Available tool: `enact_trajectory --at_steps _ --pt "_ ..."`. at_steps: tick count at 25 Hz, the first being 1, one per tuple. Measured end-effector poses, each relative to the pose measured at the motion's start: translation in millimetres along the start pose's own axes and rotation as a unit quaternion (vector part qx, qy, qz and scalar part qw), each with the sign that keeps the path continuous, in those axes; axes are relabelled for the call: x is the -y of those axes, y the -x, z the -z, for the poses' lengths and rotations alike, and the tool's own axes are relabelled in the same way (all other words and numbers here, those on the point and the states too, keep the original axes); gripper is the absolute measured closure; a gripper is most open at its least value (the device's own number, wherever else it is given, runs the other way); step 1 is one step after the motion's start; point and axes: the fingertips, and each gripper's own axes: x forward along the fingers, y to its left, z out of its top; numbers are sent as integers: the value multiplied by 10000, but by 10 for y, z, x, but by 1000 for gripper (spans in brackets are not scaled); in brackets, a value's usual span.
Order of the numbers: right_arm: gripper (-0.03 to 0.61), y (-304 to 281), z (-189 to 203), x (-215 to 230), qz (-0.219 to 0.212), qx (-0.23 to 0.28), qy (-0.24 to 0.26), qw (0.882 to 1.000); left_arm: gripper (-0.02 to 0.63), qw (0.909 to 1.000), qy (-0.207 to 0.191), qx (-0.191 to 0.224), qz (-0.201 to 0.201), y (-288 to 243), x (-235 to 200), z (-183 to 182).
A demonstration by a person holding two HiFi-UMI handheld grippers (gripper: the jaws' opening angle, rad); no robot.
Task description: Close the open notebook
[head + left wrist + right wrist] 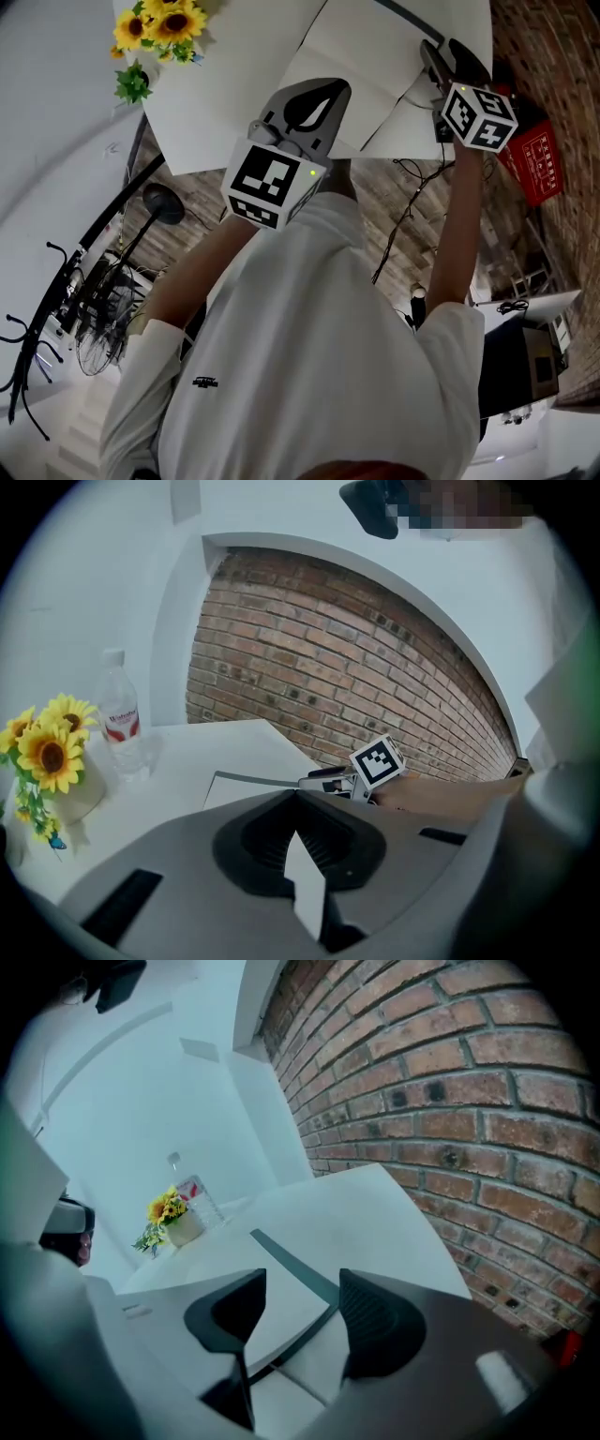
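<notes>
The notebook (375, 56) lies on the white table (216, 112), white-faced with a dark strip along its spine (291, 1265). My right gripper (429, 49) stands open over its near right corner. In the right gripper view the jaws (302, 1277) straddle the dark strip and white sheet (286, 1326), and the pads touch neither. My left gripper (336, 86) hovers at the notebook's near left edge with its jaws together. In the left gripper view (296, 797) only a thin white sliver shows between the pads; whether that is paper I cannot tell. The right gripper's marker cube (380, 759) shows beyond the notebook (244, 787).
A pot of sunflowers (159, 23) and a clear water bottle (119, 719) stand at the table's far left. A brick wall (469, 1101) runs close along the right side. A red box (534, 164) and cables lie on the floor to the right.
</notes>
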Motion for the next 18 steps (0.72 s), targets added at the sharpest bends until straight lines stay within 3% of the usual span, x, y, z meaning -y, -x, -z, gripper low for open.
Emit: enact_trajectory --at_steps 5,10,14,18 --pt "318 -151 126 104 -60 -407 254 9988 604 10000 -2 -61 -8 -31 -13 28" --pt "311 -236 231 122 -114 -988 1048 9895 604 9999 -24 -104 9 -32 -7 74" --pt "311 -245 248 127 -20 -1065 1429 9840 604 9998 30 -182 1 -43 5 107" --pt "339 -236 260 110 -41 -1099 1464 9831 604 9999 27 -145 35 -46 54 109"
